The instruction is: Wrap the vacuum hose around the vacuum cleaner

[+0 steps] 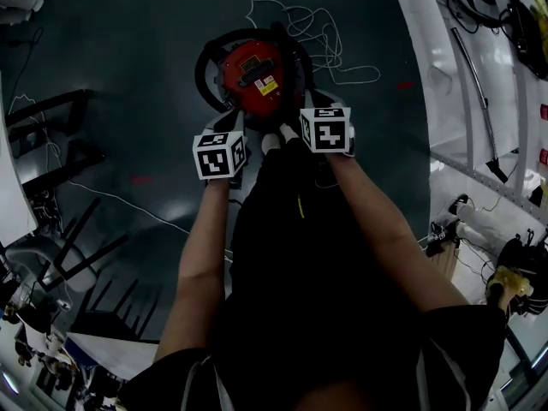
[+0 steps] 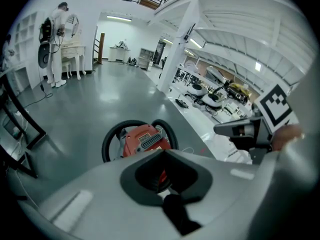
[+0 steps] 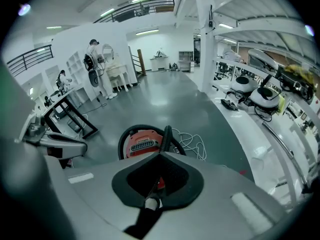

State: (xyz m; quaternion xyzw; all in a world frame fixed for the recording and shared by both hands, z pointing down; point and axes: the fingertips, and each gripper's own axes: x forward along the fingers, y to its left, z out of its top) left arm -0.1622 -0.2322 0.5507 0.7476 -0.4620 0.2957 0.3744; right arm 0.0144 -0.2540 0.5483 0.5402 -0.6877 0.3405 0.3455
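The red vacuum cleaner (image 1: 254, 77) stands on the dark floor with its black hose (image 1: 204, 68) looped round its body. It also shows ahead of the jaws in the left gripper view (image 2: 145, 140) and the right gripper view (image 3: 142, 143). My left gripper (image 1: 233, 127) hovers just short of its near left side, jaws shut and empty. My right gripper (image 1: 310, 103) hovers at its near right side, also shut. A straight stretch of hose (image 3: 166, 136) rises towards the right jaws; I cannot tell if it touches them.
A loose white power cord (image 1: 321, 37) lies on the floor beyond the vacuum. Black stands and chair legs (image 1: 60, 144) crowd the left. White benches with equipment (image 1: 479, 101) run along the right. A person in white (image 2: 60, 44) stands far off.
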